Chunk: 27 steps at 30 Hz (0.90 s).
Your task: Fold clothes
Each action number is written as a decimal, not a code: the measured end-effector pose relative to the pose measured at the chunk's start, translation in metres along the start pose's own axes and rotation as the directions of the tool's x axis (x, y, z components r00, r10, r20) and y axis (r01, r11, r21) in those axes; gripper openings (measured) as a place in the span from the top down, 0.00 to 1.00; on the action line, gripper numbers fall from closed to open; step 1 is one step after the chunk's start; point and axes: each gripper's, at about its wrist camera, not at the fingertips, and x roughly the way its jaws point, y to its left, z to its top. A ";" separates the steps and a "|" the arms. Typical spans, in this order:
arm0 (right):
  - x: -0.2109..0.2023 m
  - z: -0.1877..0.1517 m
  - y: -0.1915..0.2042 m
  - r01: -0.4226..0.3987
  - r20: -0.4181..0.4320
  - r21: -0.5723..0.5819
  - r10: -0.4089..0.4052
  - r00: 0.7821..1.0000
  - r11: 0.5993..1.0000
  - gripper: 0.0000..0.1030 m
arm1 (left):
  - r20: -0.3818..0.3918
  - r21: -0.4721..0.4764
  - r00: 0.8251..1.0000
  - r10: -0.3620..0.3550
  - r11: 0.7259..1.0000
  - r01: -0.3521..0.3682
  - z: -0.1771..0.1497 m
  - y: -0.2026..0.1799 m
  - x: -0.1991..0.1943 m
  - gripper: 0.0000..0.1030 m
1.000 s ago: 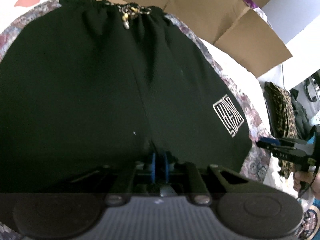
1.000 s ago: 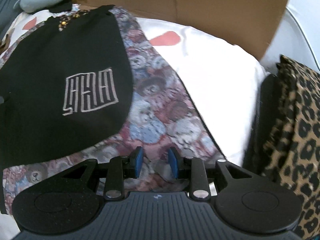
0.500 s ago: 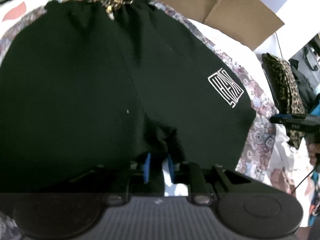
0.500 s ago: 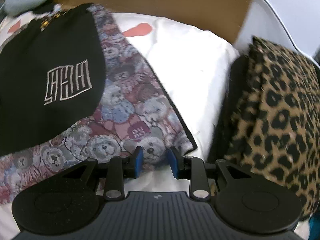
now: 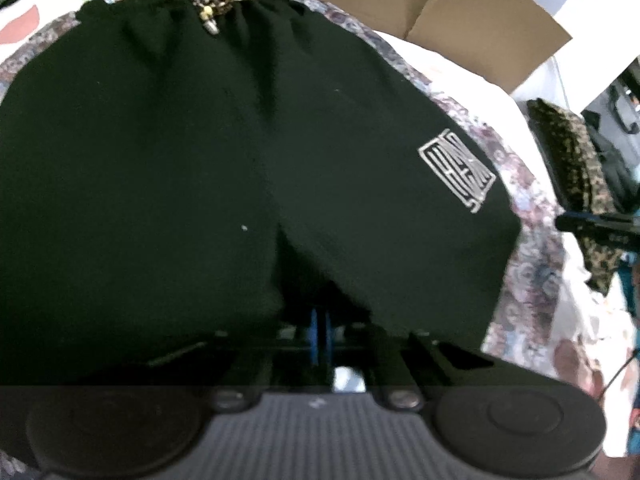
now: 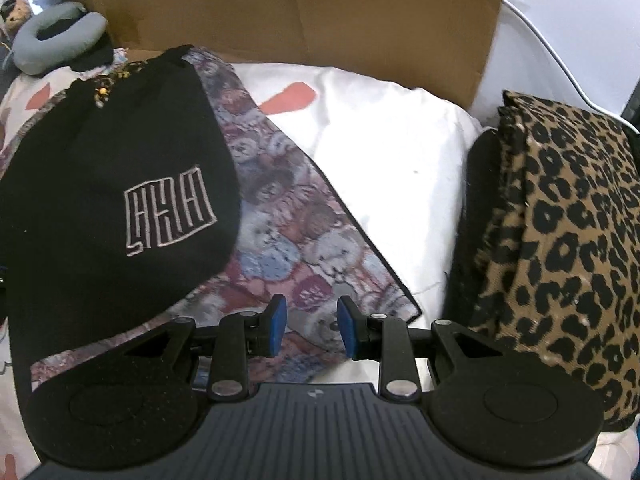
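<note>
Black drawstring shorts (image 5: 200, 168) lie spread flat, unfolded, on a teddy-bear blanket (image 6: 288, 240), left gripper (image 5: 320, 330) pressed together at their crotch, right gripper (image 6: 310, 326) spread, empty.

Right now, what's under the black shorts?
The black shorts lie spread on a teddy-bear print cloth, which sticks out along their right edge and hem; that cloth lies on white bedding. Whatever sits beneath the shorts' middle is covered.

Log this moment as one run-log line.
stage: fold start | left claw: shut at crotch of black shorts | right claw: open, empty, above teddy-bear blanket | shorts: flat
</note>
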 end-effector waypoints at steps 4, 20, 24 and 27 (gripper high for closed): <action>0.000 -0.003 0.005 -0.017 -0.007 0.008 0.017 1.000 1.000 0.66 | -0.014 -0.014 0.999 -0.052 0.999 0.051 -0.003 -0.006 0.002 1.00; 0.000 -0.004 0.039 -0.138 0.010 -0.006 0.138 0.990 0.990 0.66 | 0.100 -0.124 0.995 -0.001 0.992 0.014 0.011 0.029 -0.062 0.74; 0.002 -0.007 0.044 -0.137 0.002 -0.021 0.137 0.991 0.990 0.64 | 0.148 -0.230 0.984 0.103 0.971 -0.067 0.002 0.061 -0.084 0.71; 0.003 -0.009 0.044 -0.147 -0.008 -0.016 0.147 0.989 0.989 0.64 | 0.139 -0.275 0.970 0.202 0.948 -0.158 -0.006 0.085 -0.097 0.71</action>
